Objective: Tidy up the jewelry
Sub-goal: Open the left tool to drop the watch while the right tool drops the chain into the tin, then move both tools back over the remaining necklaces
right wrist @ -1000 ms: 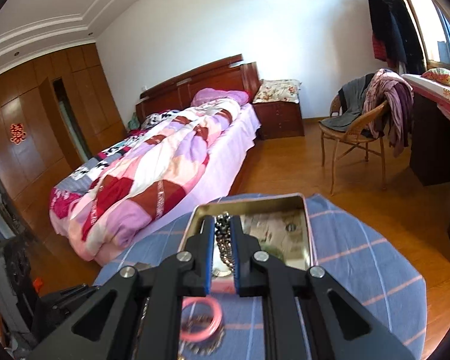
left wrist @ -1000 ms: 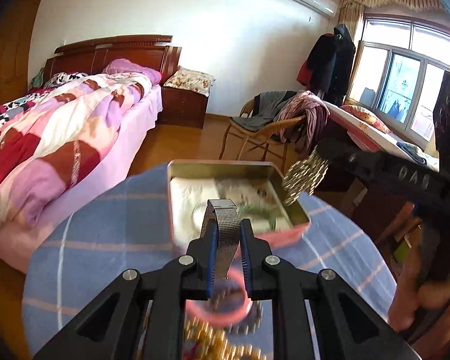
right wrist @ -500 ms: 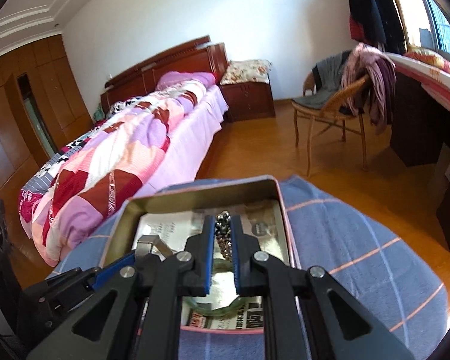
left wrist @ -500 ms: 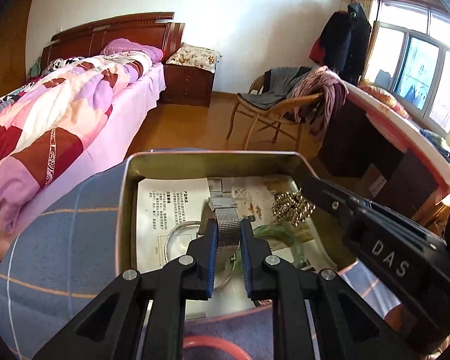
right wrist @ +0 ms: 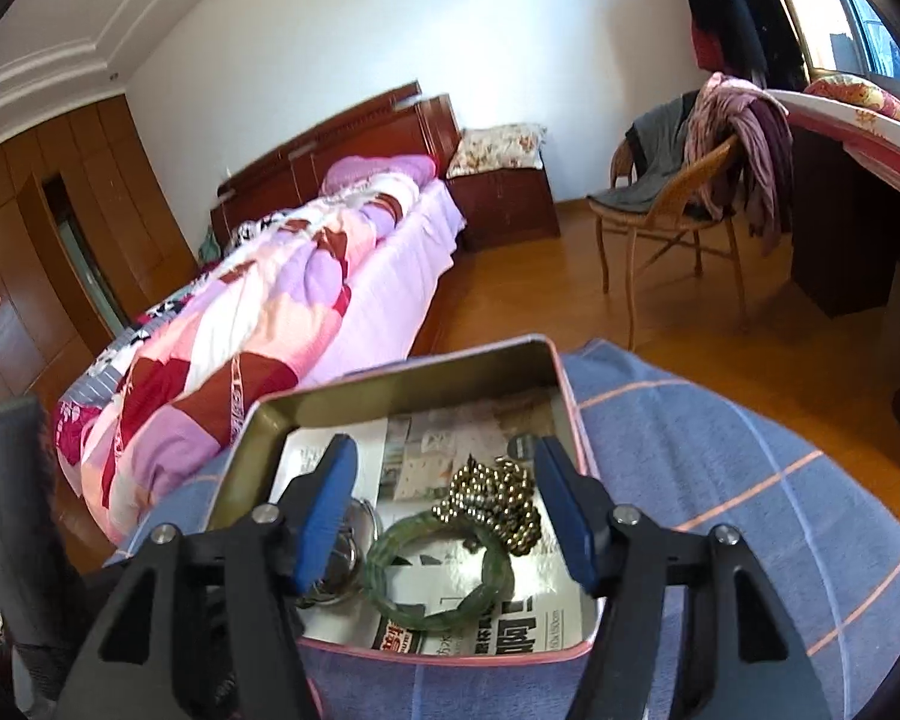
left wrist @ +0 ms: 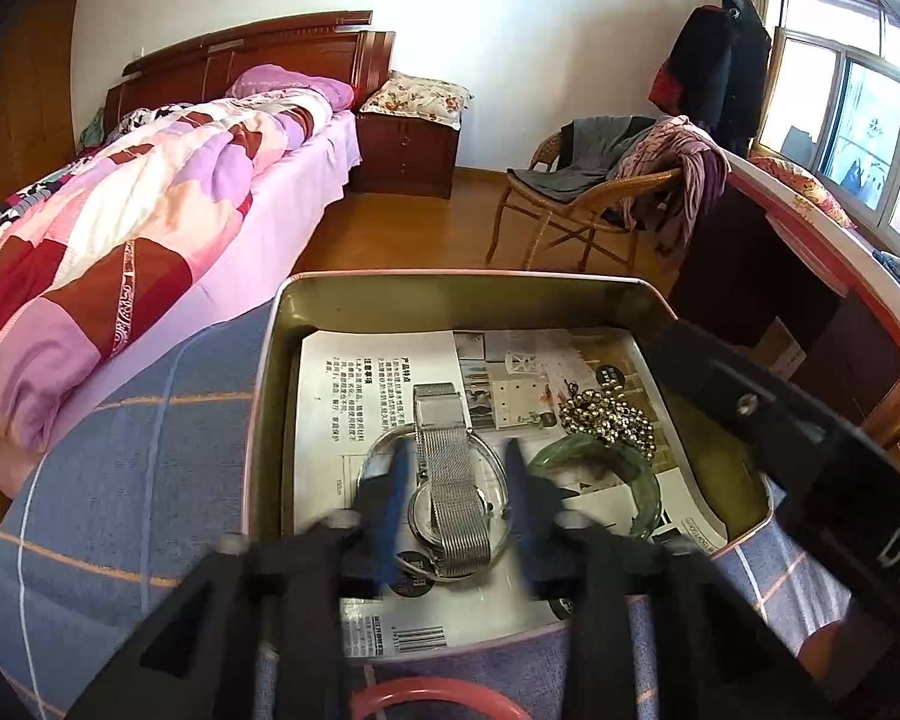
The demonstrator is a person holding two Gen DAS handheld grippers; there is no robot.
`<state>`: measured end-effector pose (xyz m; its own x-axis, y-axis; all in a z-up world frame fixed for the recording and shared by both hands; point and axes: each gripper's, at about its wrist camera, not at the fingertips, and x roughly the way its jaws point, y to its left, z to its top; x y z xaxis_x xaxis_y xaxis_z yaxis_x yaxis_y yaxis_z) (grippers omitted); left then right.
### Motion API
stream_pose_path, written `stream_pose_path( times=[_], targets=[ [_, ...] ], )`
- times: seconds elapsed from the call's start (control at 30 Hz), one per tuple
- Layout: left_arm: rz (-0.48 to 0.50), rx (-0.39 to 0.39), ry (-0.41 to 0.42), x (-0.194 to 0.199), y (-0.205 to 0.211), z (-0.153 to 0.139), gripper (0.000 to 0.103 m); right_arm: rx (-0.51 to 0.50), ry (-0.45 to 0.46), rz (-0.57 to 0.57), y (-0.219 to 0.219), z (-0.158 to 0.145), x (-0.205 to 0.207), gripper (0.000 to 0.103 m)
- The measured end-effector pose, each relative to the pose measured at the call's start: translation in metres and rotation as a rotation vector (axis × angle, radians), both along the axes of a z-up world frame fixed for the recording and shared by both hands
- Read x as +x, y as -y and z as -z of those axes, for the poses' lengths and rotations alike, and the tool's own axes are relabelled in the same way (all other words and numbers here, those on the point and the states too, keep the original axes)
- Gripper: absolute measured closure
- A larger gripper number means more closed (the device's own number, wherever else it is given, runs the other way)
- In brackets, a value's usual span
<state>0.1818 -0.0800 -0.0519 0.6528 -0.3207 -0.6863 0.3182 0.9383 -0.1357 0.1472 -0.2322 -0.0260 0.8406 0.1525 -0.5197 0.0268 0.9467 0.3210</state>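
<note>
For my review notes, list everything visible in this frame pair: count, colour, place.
Tin box: one, pink outside, on blue checked cloth.
Printed paper: lining the tin.
Mesh-band watch: one, silver, in tin.
Clear bangle: one, under the watch.
Green bangle: one, in tin.
Bead chain: one, brassy, heaped beside green bangle.
Pink bangle: one, on cloth before tin.
Bed, nightstand, wicker chair: one each, behind.
Left gripper: open over watch.
Right gripper: open over bead chain.

Bright daylight enters from the window (left wrist: 858, 120) at two o'clock. Fisheye bending curves walls toward dark corners. The left tool (left wrist: 453, 504) is motion-blurred; the room stays sharp.
</note>
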Motion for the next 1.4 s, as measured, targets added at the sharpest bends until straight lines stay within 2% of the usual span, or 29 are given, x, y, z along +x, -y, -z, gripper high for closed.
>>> stream_pose_path(
  times=[0.07,0.1,0.3,0.43,0.93,1.1,1.4],
  targets=[
    [-0.021,-0.003,0.03,-0.004,-0.002,-0.003,0.036,-0.002,-0.004,0.011,0.001,0.002,0.001,0.037],
    [-0.024,-0.008,0.038,-0.004,-0.003,-0.005,0.036,-0.001,-0.01,0.017,0.001,0.003,0.002,0.037],
    [-0.04,-0.012,0.019,0.0,-0.004,-0.005,0.036,0.011,-0.024,0.05,0.006,0.004,0.0,0.037],
    [-0.039,-0.015,0.021,-0.007,-0.006,-0.011,0.035,0.013,-0.029,0.064,0.007,0.002,-0.013,0.034],
    [-0.052,0.058,0.025,-0.065,-0.025,-0.026,0.035,0.006,-0.062,0.067,-0.009,-0.002,-0.07,0.033],
    [-0.062,0.067,0.022,-0.084,-0.033,-0.028,0.035,-0.005,-0.056,0.065,-0.01,-0.007,-0.09,0.03],
    [-0.095,0.088,0.022,-0.114,-0.052,-0.027,0.035,-0.009,-0.062,0.042,-0.021,-0.006,-0.118,0.03]
  ],
)
